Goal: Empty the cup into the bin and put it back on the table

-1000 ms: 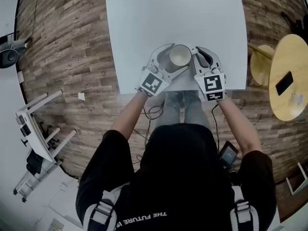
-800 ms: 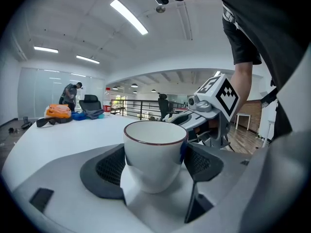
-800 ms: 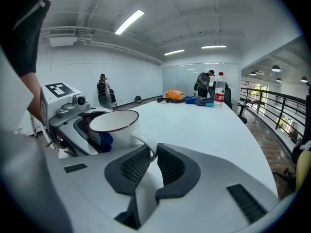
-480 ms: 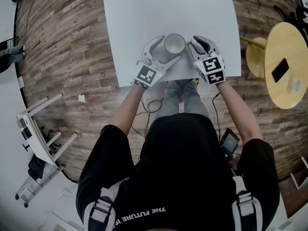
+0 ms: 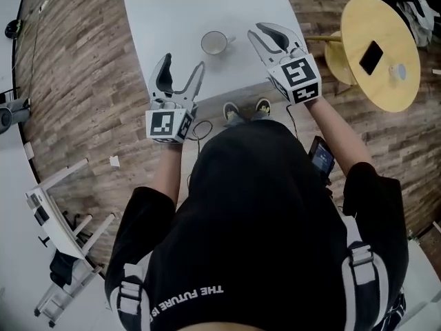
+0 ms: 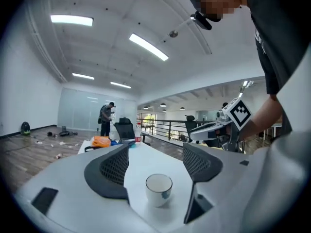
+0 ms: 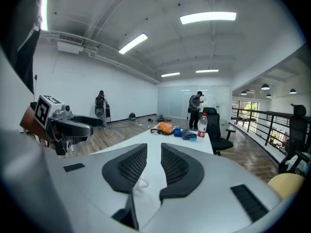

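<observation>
Cup (image 5: 214, 43) upright on table (image 5: 179, 12); left gripper (image 5: 183, 61) fingers (image 5: 163, 76) apart, empty

Shirt (image 5: 262, 205) back, lower edge: read white print "THE FUTURE", upside down in the head view; letters after it not made out.
Bottle (image 7: 202, 125) label: noted a red band; wording too small to read.
Cup (image 6: 158, 188) side: noted a small blue mark; not legible.
Other legible text or numbers: none found.

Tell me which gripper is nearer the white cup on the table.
Left, narrowly. Left gripper hangs just short of the white cup, facing it; right gripper is beside it, pointing past.
</observation>
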{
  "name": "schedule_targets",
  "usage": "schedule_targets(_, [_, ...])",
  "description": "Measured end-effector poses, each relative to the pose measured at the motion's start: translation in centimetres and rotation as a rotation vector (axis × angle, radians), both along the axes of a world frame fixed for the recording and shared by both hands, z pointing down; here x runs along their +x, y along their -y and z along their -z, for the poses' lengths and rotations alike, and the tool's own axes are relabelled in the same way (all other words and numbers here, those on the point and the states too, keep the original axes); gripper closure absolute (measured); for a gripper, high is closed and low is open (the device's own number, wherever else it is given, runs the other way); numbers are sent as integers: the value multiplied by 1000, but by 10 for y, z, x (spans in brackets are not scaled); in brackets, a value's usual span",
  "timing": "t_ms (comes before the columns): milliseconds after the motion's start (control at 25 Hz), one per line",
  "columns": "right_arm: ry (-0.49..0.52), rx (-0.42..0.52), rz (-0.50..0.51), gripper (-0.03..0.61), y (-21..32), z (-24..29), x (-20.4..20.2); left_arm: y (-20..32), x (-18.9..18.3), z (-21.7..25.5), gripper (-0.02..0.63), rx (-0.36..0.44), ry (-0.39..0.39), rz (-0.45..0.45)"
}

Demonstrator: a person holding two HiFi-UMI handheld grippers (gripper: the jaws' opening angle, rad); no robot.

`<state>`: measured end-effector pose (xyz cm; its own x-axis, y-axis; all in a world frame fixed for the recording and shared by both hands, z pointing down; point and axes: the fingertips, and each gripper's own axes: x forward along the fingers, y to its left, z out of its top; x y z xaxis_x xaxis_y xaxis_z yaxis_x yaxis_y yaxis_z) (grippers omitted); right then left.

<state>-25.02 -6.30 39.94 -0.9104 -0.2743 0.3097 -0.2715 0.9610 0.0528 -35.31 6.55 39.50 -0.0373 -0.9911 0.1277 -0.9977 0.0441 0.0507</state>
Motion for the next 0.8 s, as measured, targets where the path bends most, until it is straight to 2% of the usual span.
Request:
schedule_targets(40, [35,10,-6,482,-2,19,3,-2,1,16,258,20,12,25])
schedule_targets(120, [96,18,-15,508,-7,48,10,-3,6,40,592,55,33,53])
schedule_targets(160, [124,14,-18,555,-10,57,14,-2,11,46,592,65,30,50])
schedule_targets(200, [146,6,-17,562,-13,64,16,0,17,50,592,70,19,38])
schedule_targets(280, [170,-13,-18,563,-20,70,21,4,30,55,592,75,-2,13])
schedule_targets(440, [176,-11,-34,563,-26,69,29,10,47,58,592,72,9,-21])
schedule_targets(800, [176,-5,-34,563,-34,67,27,9,51,55,592,70,-10,-46])
